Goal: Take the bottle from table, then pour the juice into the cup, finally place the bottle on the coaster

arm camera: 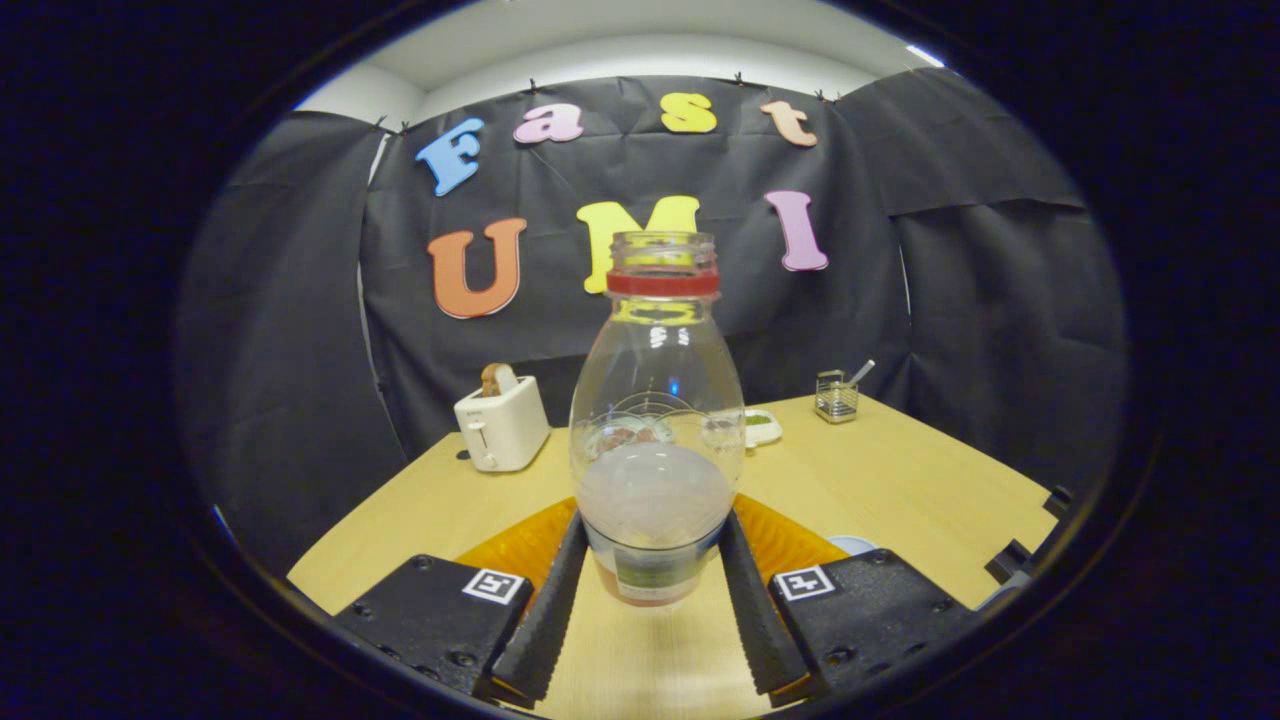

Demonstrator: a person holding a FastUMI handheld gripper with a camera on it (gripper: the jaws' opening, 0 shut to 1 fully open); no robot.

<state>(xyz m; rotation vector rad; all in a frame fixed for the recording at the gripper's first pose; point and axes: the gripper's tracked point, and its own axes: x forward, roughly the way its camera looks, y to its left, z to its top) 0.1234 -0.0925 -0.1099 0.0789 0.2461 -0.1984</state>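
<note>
A clear plastic bottle (655, 420) stands upright between the two fingers of the hand-held gripper (655, 590), which press against its lower sides and have it clamped at the base. The bottle has no cap; a red ring circles its open neck. A pale, cloudy liquid fills only the lowest part of it, and the rest of the body is empty and see-through. A label wraps the foot of the bottle, too blurred to make out.

The bottle rises above a light wooden bench (900, 490); whether its foot is touching the wood cannot be told. An orange coaster (790, 535) lies on the bench just behind the fingers, its edges showing on both sides of the bottle. Just to the right of the coaster, beside the right finger, a sliver of a pale round rim (853, 544) peeks out; what it belongs to cannot be told.

Farther back on the bench, a white toaster (502, 423) holds a slice of bread in its slot. A small white dish (760, 428) with something green in it sits behind the bottle, and a wire basket (836, 397) with a utensil poking out stands near the far edge.
</note>
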